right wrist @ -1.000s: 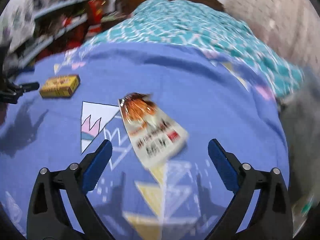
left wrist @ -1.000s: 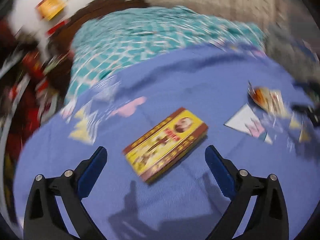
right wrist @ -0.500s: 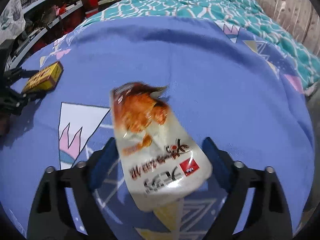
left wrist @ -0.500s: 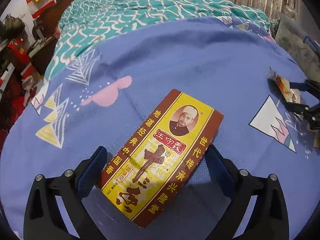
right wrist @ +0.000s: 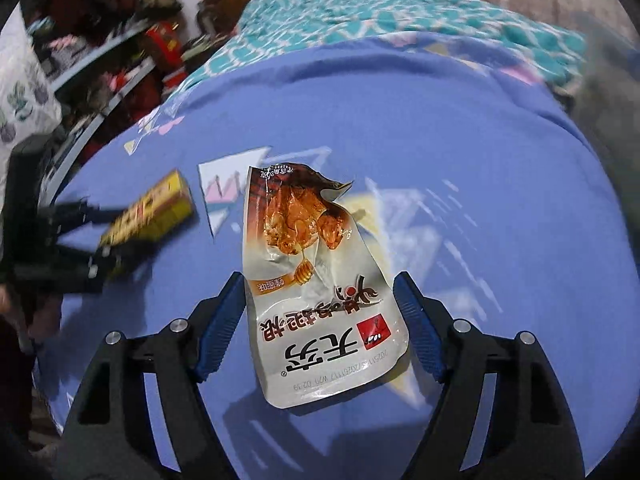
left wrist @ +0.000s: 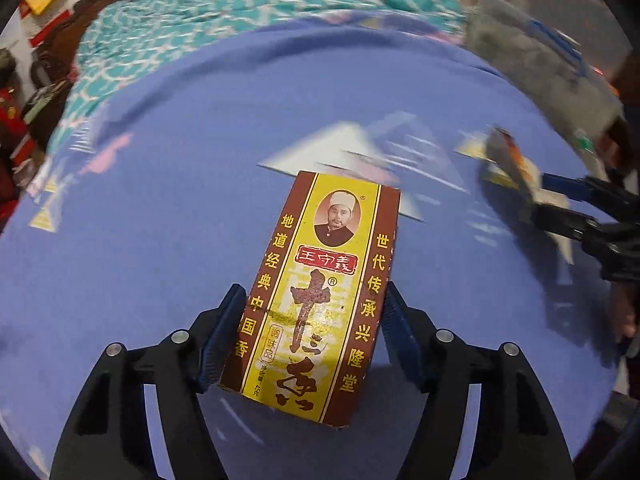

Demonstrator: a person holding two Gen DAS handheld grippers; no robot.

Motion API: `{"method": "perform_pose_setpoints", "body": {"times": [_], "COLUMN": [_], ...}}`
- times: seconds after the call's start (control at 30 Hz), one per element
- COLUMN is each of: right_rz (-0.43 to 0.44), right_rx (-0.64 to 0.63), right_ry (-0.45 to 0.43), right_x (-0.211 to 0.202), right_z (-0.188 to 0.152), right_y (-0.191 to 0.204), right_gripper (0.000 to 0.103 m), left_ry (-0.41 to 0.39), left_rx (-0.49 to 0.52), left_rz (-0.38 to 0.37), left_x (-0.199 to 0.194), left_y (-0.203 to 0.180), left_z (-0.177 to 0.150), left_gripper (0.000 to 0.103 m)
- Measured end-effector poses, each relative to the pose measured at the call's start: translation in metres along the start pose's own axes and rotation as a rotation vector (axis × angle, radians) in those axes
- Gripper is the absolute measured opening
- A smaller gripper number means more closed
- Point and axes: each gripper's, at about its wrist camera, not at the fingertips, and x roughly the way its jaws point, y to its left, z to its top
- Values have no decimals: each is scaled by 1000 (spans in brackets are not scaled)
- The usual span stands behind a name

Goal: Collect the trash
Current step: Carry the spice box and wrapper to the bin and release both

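Note:
A yellow and brown spice box [left wrist: 320,288] stands lengthwise between the blue pads of my left gripper [left wrist: 312,288]. The jaws are closing, both pads press its long sides, and it hangs above the blue bedspread [left wrist: 160,220]. A torn white and orange snack wrapper [right wrist: 316,280] sits between the pads of my right gripper [right wrist: 320,278]. These jaws are closing too, and the wrapper is off the bedspread with its shadow below. The right gripper [left wrist: 580,208] with the wrapper shows at the right edge of the left view. The left gripper [right wrist: 76,236] with the box [right wrist: 152,208] shows at the left of the right view.
The bedspread [right wrist: 440,140] carries white, pink and yellow triangle prints. A teal patterned blanket [left wrist: 240,12] lies at its far end. Cluttered shelves [right wrist: 100,52] stand to the left, and a blurred grey object [left wrist: 540,68] sits beyond the bed's right side.
Both grippers came down over their items and narrowed onto them. The box now stands straight between the left pads and the wrapper between the right pads, both off the bedspread while the background streaks.

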Motion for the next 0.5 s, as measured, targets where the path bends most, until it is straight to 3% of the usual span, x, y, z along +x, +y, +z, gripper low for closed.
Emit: {"method": "perform_pose_setpoints", "body": {"times": [0.2,0.37,0.5], "right_rz": [19,-10,-36], "right_rx": [177,267,352], "right_ry": [-64,-133,-211], "right_x": [-43,-77,-109], "right_z": [-49,-77,-93], "right_y": [-42,-85,-130], "right_gripper": [75,75,75], "left_ry": [5,32,56], "left_rx": [9,57,87], "left_rz": [-240,-330,-409], "left_x": [-3,5,13], "left_y": [-88,-146,-192], "left_z": [-12,-3,23], "left_gripper": [64,64,64]}}
